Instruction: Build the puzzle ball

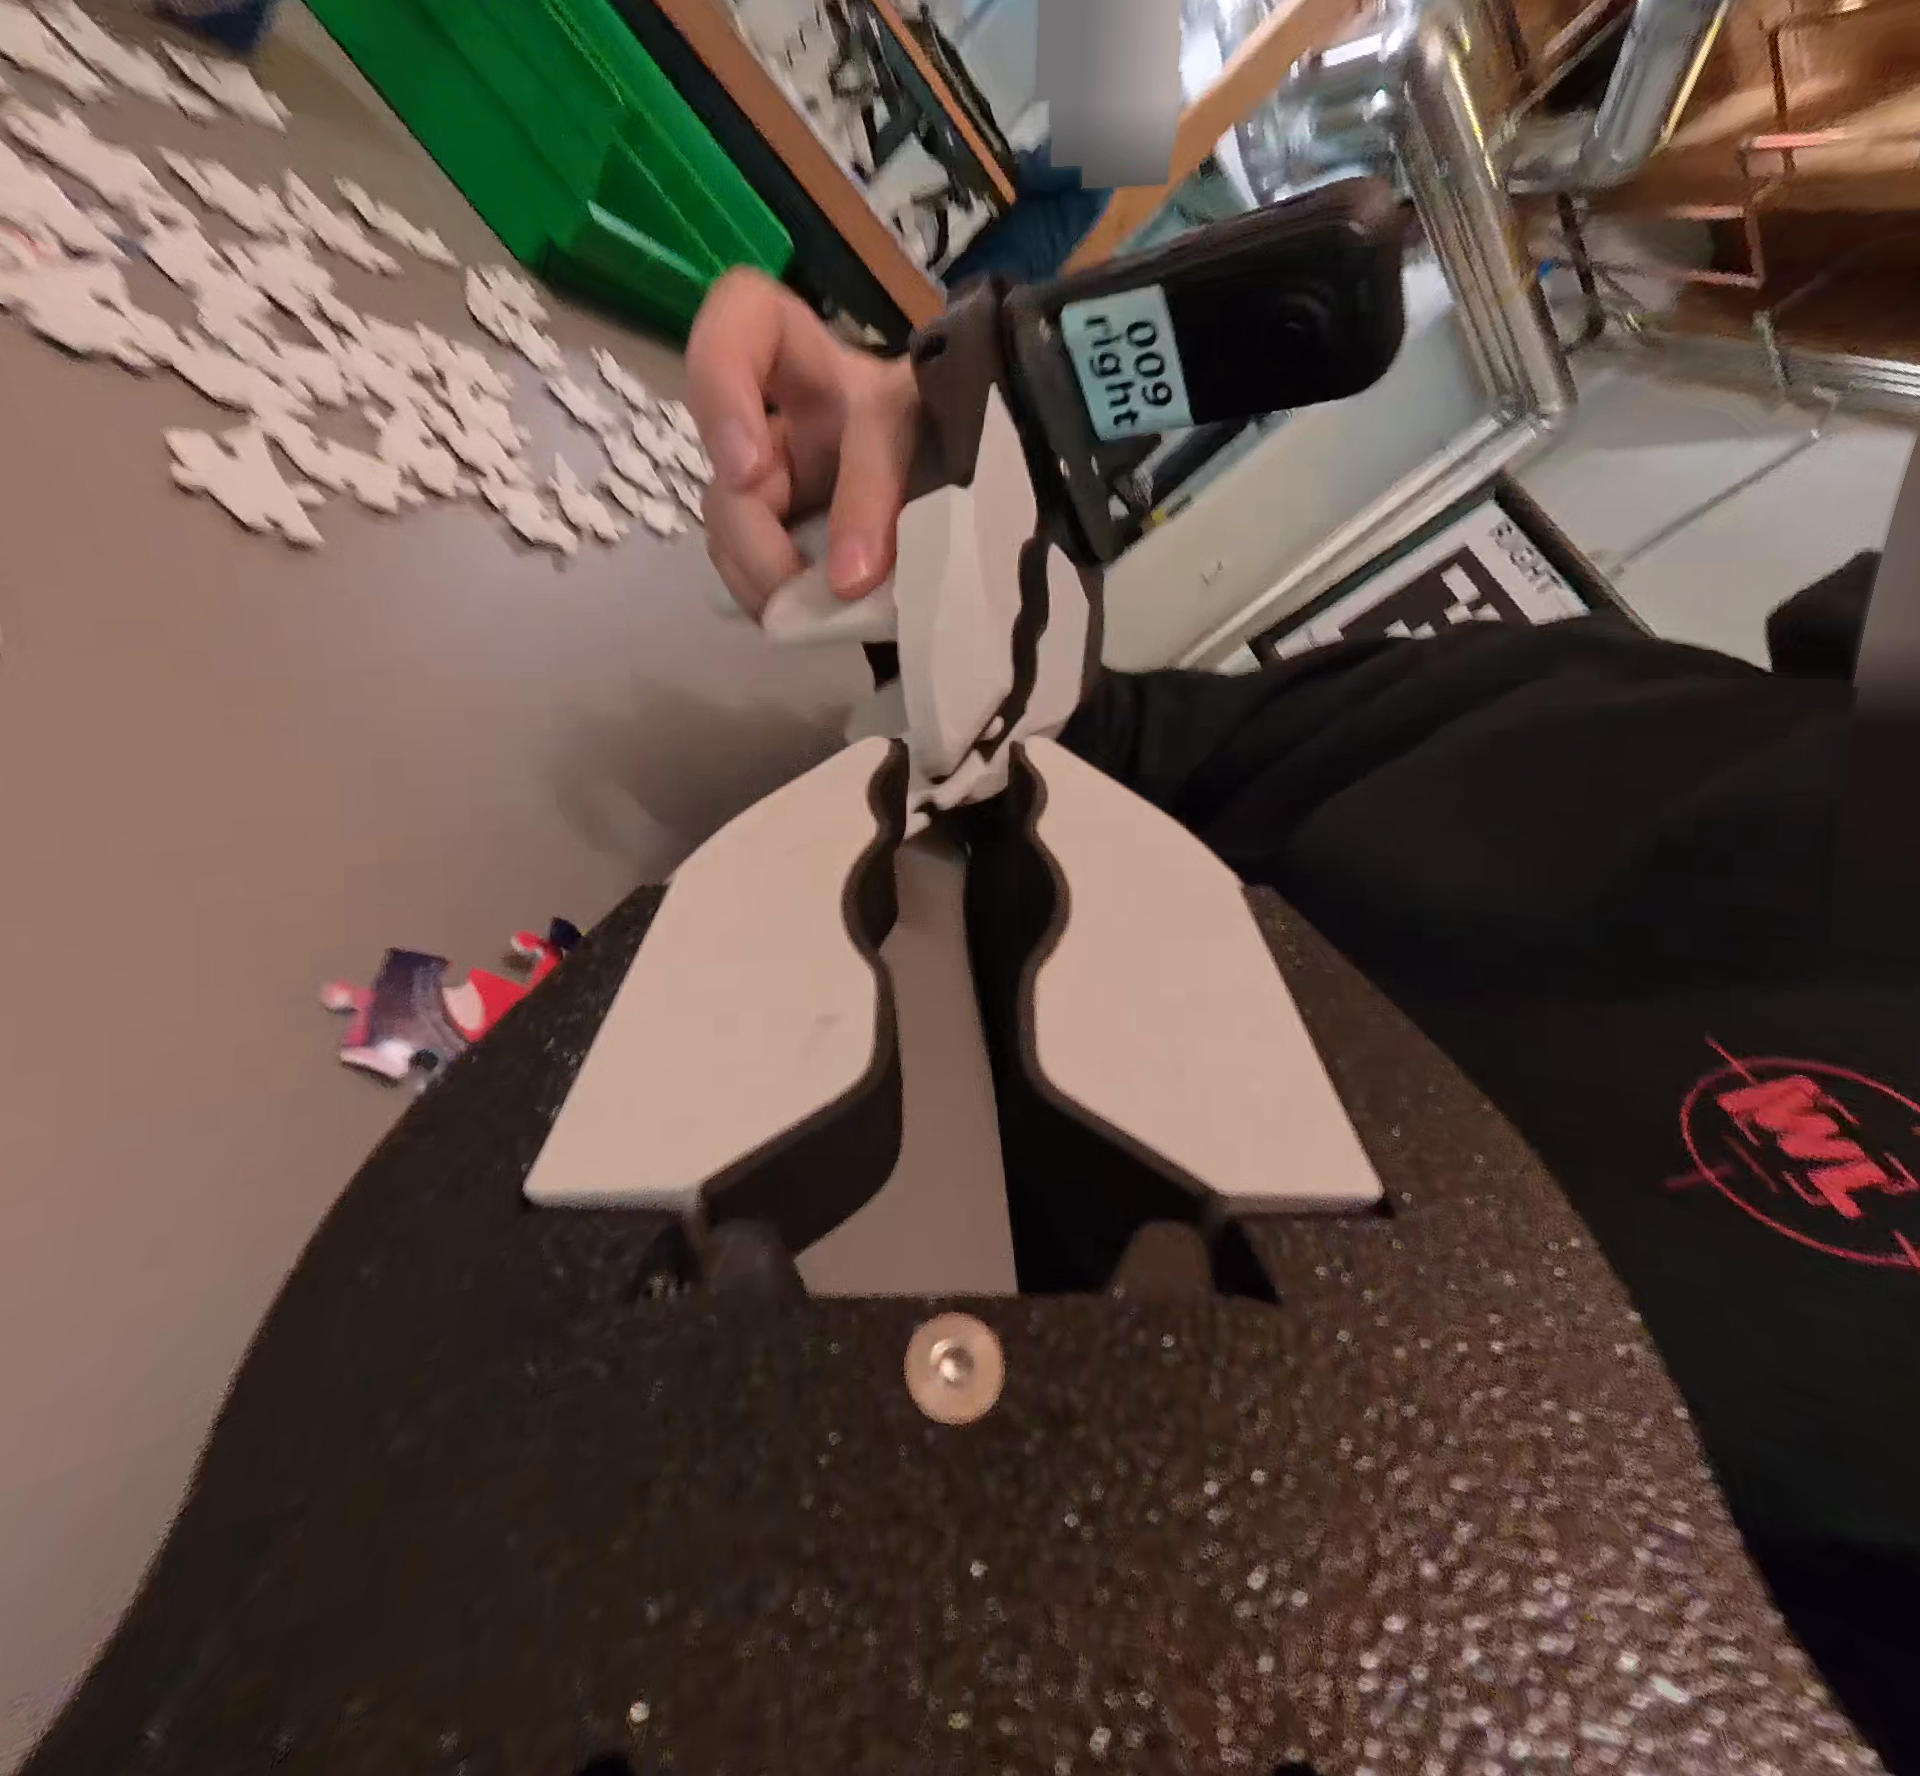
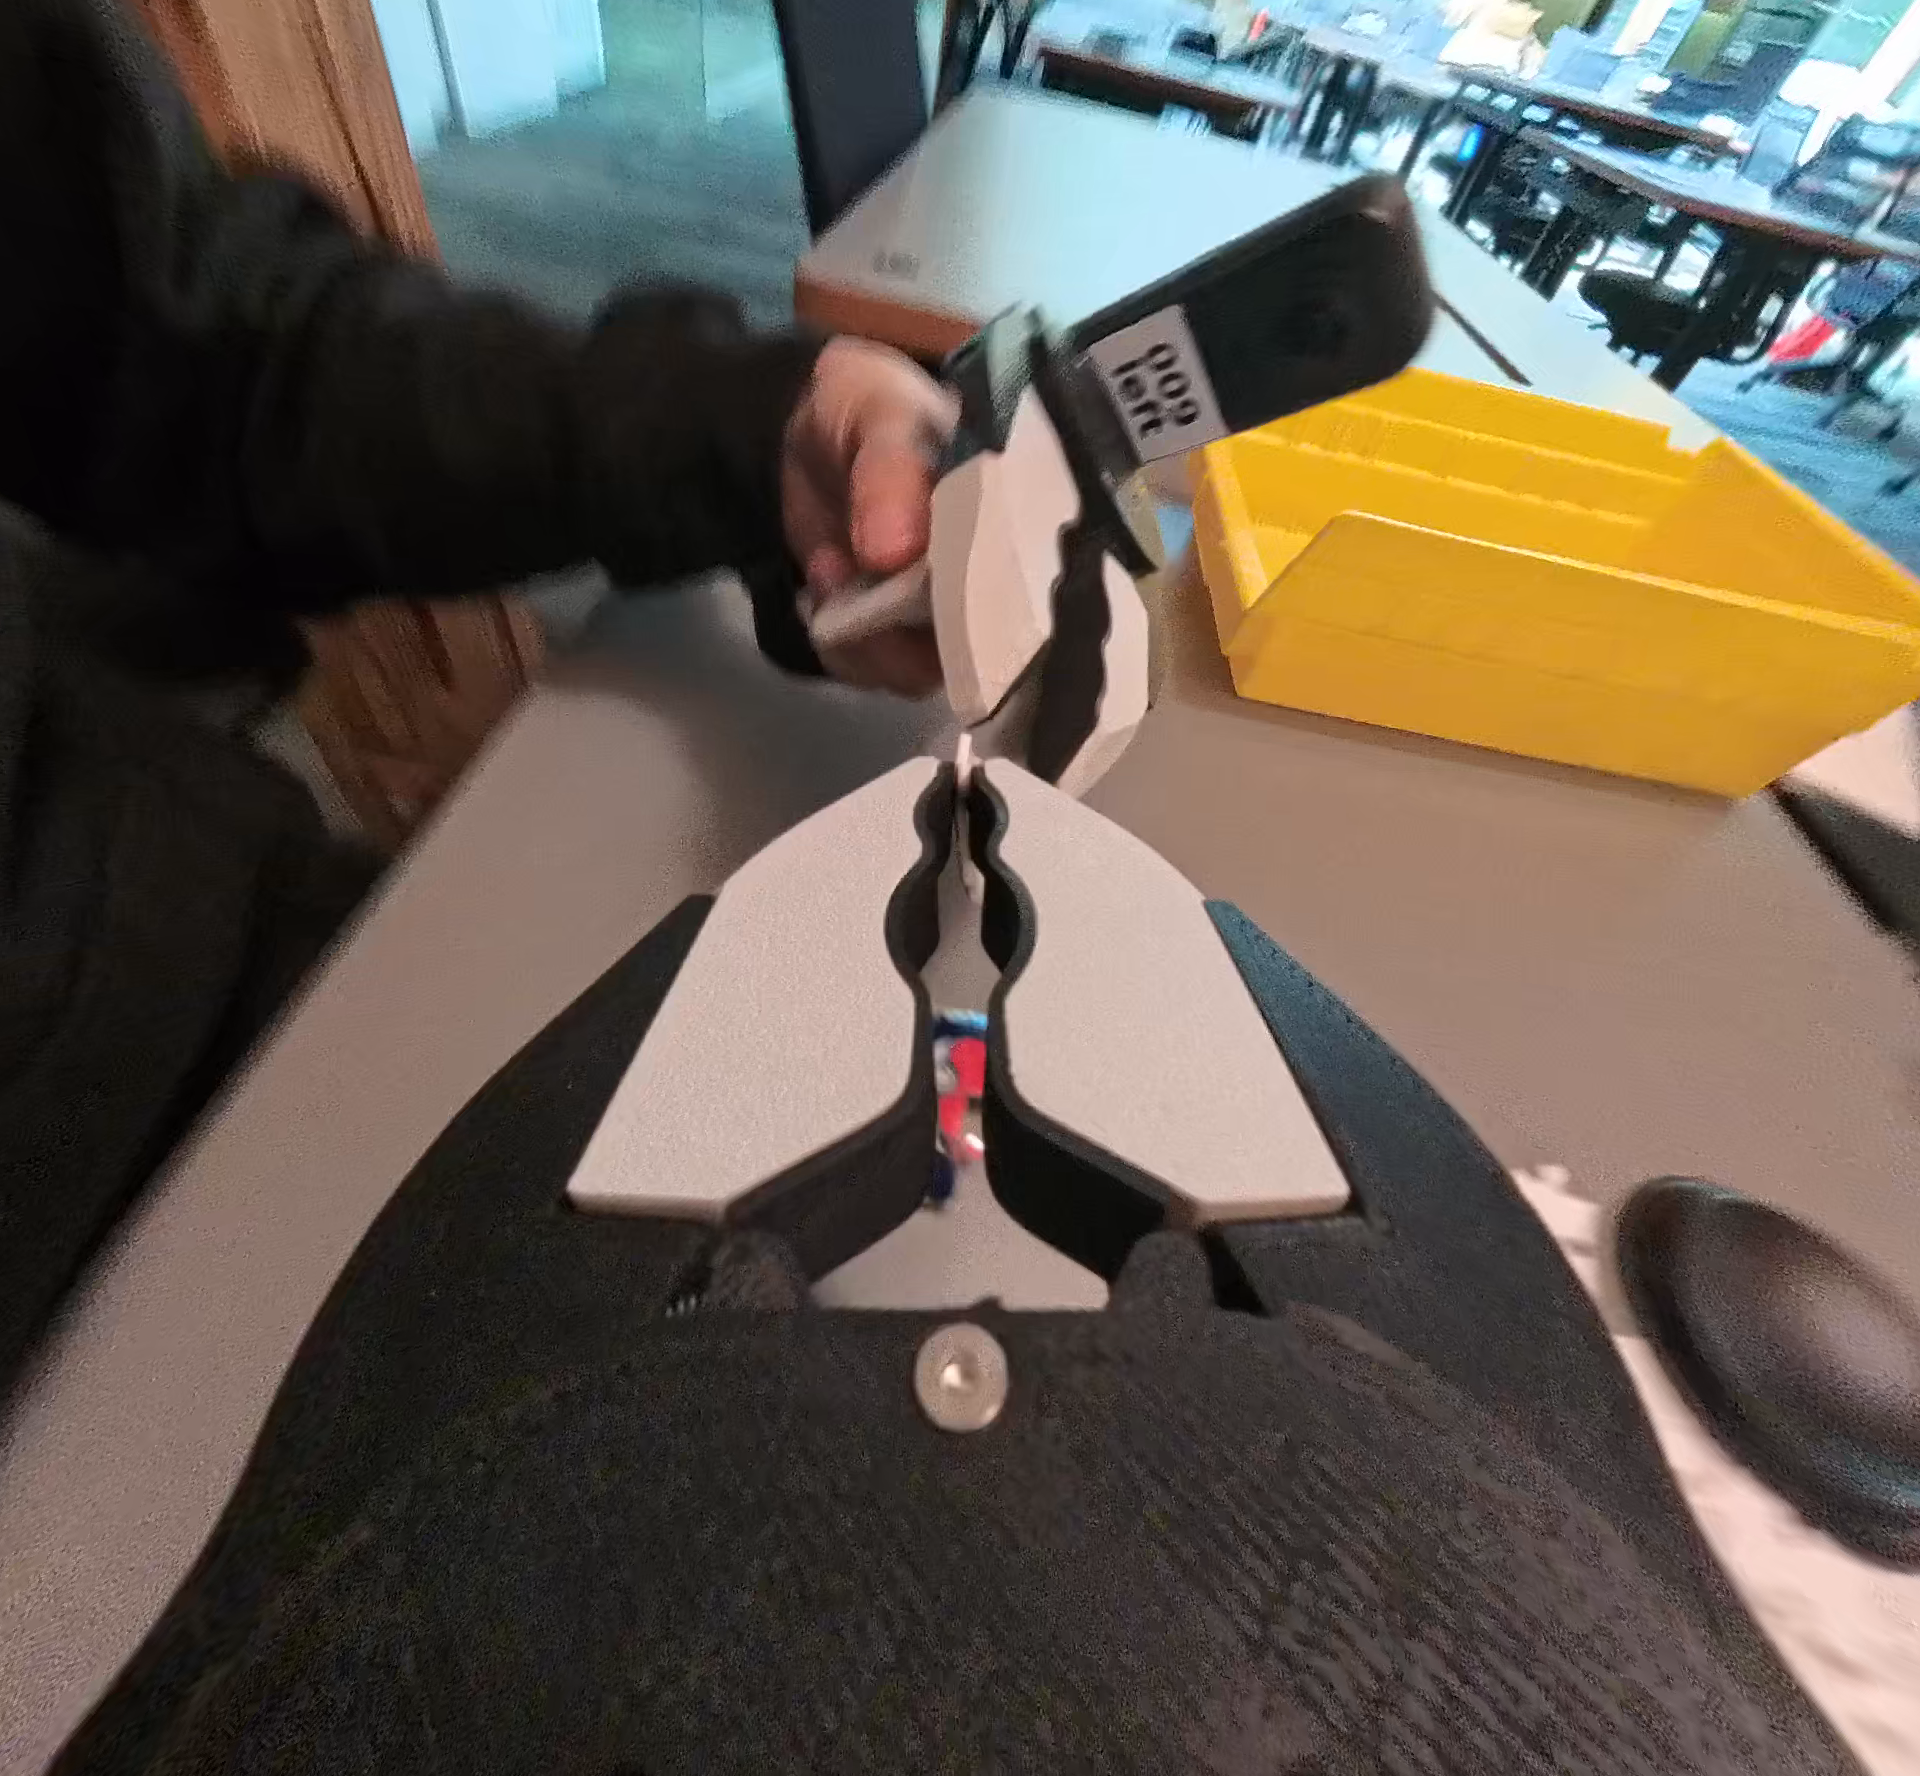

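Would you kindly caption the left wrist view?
Both grippers pinch puzzle pieces together above the table.

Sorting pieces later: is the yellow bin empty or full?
Empty, as far as shows: the yellow bin has bare dividers, no pieces visible inside.

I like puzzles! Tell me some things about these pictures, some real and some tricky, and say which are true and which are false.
1. A yellow bin sits on the table. True.
2. The crate beside the loose pieces is blue. False: the crate is green.
3. Many white puzzle pieces lie spread on the table. True.
4. The two grippers are far apart. False: the left gripper and right gripper meet tip to tip.
5. The right gripper pinches a thin white piece. True.
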A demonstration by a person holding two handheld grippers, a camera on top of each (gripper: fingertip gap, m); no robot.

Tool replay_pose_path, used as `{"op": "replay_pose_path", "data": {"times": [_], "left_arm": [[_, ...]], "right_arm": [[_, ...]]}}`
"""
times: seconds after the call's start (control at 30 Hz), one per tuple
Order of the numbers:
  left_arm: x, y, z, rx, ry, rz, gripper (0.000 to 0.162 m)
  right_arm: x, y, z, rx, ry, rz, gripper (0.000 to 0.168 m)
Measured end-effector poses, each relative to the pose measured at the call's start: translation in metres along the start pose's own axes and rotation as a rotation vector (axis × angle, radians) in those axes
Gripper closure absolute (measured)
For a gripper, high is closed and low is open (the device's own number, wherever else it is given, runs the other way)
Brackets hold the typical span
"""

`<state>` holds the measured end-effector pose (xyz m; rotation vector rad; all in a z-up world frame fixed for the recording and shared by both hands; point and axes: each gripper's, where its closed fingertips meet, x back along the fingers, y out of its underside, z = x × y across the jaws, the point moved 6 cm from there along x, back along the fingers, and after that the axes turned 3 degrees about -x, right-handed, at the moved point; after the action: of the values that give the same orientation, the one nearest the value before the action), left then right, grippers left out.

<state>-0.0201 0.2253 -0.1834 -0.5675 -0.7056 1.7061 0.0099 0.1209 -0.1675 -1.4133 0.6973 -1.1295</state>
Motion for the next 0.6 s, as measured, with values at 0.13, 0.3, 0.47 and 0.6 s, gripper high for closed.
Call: {"op": "replay_pose_path", "data": {"times": [0.13,0.3,0.47,0.6], "left_arm": [[0.003,-0.011,0.002,-0.155,-0.094,0.071,0.138],[-0.006,-0.019,0.007,-0.316,-0.198,0.123,0.137],[-0.017,-0.022,0.003,-0.307,-0.207,0.119,0.143],[-0.018,-0.023,0.005,-0.314,-0.169,0.146,0.159]], "right_arm": [[0.018,-0.001,0.027,-0.509,0.093,0.342,0.166],[0.031,0.008,0.039,-0.934,-0.024,0.669,0.166],[0.026,0.001,0.030,-0.955,-0.072,0.709,0.166],[0.024,0.003,0.027,-0.882,-0.042,0.637,0.166]]}}
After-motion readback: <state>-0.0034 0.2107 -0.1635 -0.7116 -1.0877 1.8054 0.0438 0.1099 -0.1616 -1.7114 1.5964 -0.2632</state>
